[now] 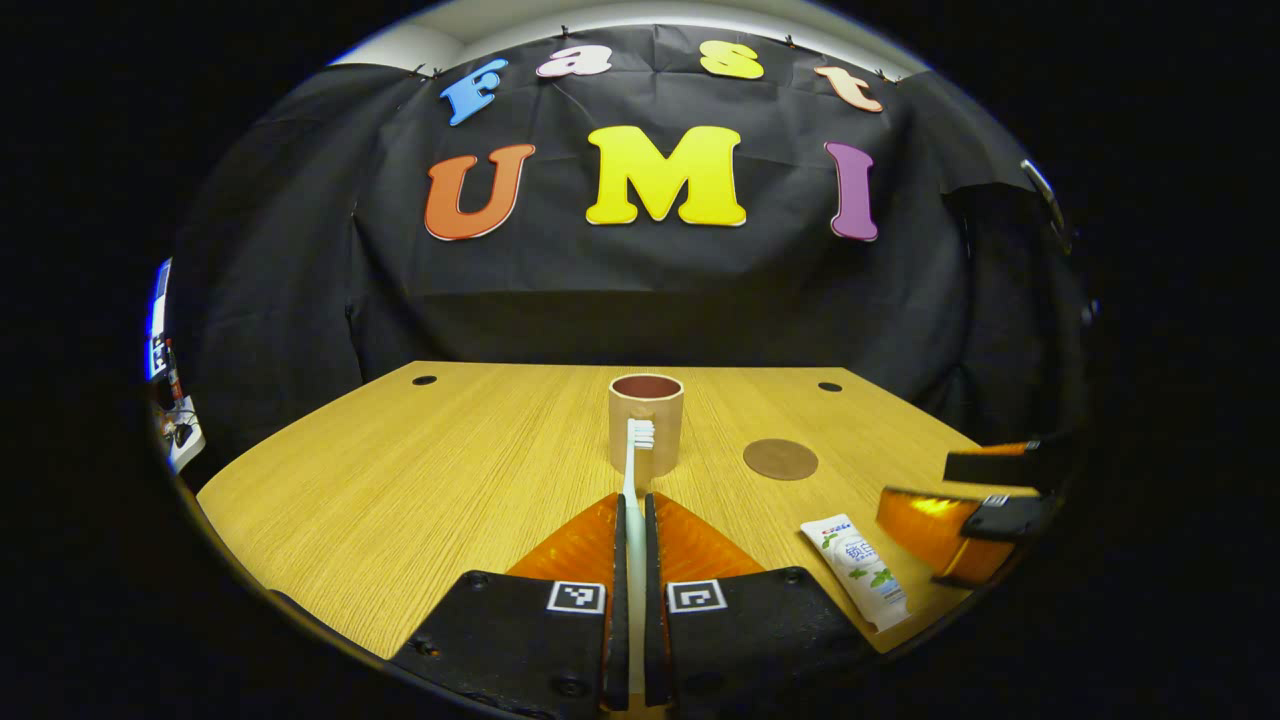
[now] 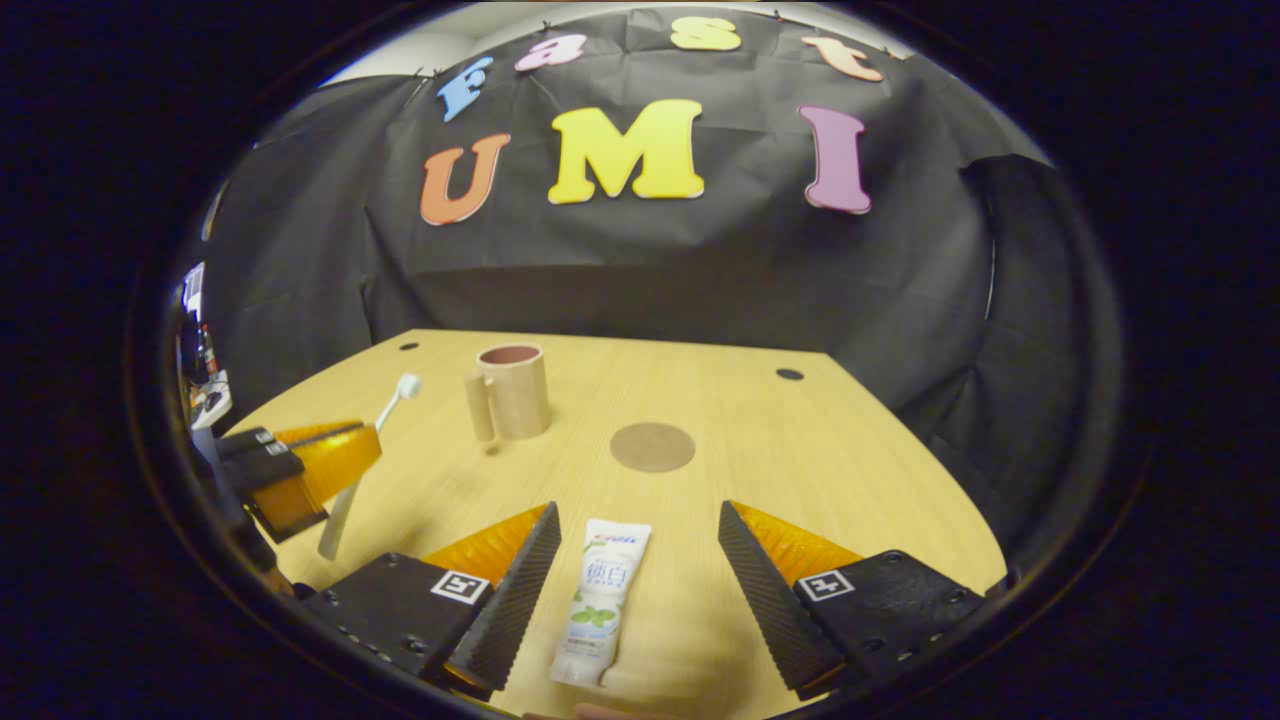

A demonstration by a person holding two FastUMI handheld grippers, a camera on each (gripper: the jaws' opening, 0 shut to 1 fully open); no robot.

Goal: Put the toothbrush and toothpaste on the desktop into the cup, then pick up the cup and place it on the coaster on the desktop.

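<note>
My left gripper [image 1: 633, 505] is shut on a white toothbrush [image 1: 636, 470], whose bristled head points at the tan cup [image 1: 646, 424] standing upright just beyond it. In the right gripper view the same toothbrush [image 2: 392, 402] sticks up out of the left gripper [image 2: 345, 455], held off the table left of the cup [image 2: 512, 391]. A white toothpaste tube [image 2: 601, 600] lies flat on the wooden desktop [image 2: 840, 470] between the wide-open fingers of my right gripper [image 2: 636, 520]. The round brown coaster [image 2: 652, 446] lies right of the cup. In the left gripper view the tube [image 1: 856, 570] lies beside the right gripper [image 1: 965, 500], near the coaster [image 1: 780, 459].
Two small dark holes [image 1: 424, 380] [image 1: 829, 386] mark the far corners of the desktop [image 1: 400, 480]. Black cloth closes off the back and right side. Some equipment [image 1: 170, 390] shows past the table's left edge.
</note>
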